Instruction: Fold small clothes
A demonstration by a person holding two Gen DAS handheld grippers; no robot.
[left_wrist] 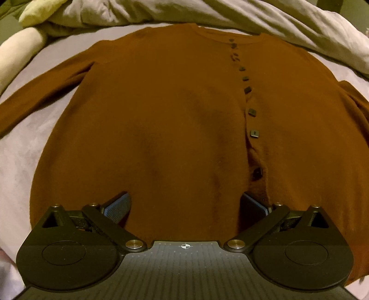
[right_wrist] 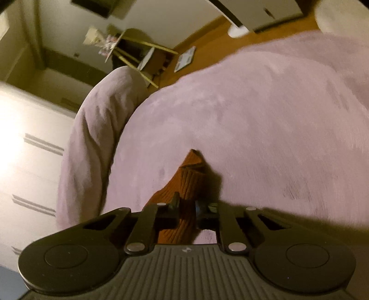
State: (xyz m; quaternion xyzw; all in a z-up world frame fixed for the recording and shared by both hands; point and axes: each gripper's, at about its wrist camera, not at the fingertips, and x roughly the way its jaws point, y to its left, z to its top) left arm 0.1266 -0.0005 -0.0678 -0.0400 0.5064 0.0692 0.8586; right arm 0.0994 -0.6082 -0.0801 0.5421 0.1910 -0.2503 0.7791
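Rust-brown knit: a buttoned cardigan (left_wrist: pixel 166 110) lies flat, front up, on a mauve bedspread (right_wrist: pixel 253 110). It fills the ground ahead of the left gripper (left_wrist: pixel 185 203), hem nearest the fingers, collar farthest, button row (left_wrist: pixel 248 90) off to the right of the jaw line. One sleeve (left_wrist: pixel 39 97) runs out to the left.

Left gripper: jaws wide apart, blue pads (left_wrist: pixel 120 204) clear on both sides, hem cloth below and between them, nothing pinched. Whether the pads touch the knit cannot be told.

Right gripper (right_wrist: pixel 186 205): jaws drawn close onto a ribbed cuff (right_wrist: pixel 186 175), which runs between the fingers and ends in a crumpled tip just beyond them. Judged as gripping the cuff. View is motion-blurred.

Risks, as judgement:
- The right grip sits near the end of the cuff. Loose rib knit may stretch or slide out when the sleeve is drawn across the body.
- A left closure at the hem could take only the top layer, so the front panel lifts and the back stays down.
- The placket gapes near the lowest button (left_wrist: pixel 256 173); a pull at the hem could open it further and skew the fold.
- Plush bedspread may drag on the knit and bunch it.
- Bedding (left_wrist: pixel 265 20) heaped beyond the collar leaves little room there.
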